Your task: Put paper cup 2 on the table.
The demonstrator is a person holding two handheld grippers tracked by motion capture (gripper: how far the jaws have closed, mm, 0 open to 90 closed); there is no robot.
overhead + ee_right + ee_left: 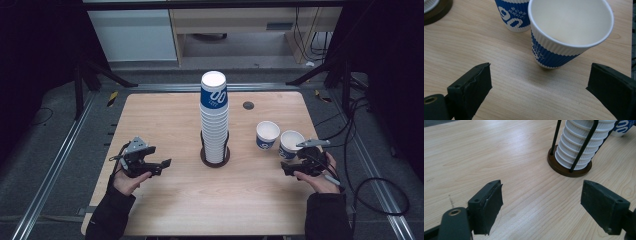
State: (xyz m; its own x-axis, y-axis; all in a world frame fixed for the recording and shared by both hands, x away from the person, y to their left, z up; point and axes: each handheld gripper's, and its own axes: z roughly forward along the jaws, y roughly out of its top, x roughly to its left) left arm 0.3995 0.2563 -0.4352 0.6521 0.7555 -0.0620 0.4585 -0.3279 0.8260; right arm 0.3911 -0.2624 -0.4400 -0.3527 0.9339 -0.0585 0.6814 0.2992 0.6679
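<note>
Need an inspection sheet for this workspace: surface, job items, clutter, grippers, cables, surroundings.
Surface: wooden table, bare around the items.
Job's things: cup stack in a rack; two loose cups, near cup, far cup, upright, empty.
Clutter: dark grommet.
Grippers: left gripper open, empty; right gripper open, facing the near cup, apart from it.
Cables: loops on the floor, right.
Surroundings: metal rails, cabinets behind.

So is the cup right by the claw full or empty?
Empty. The right gripper view looks into the nearest cup, standing upright on the table, and shows only its bare white inside.
</note>
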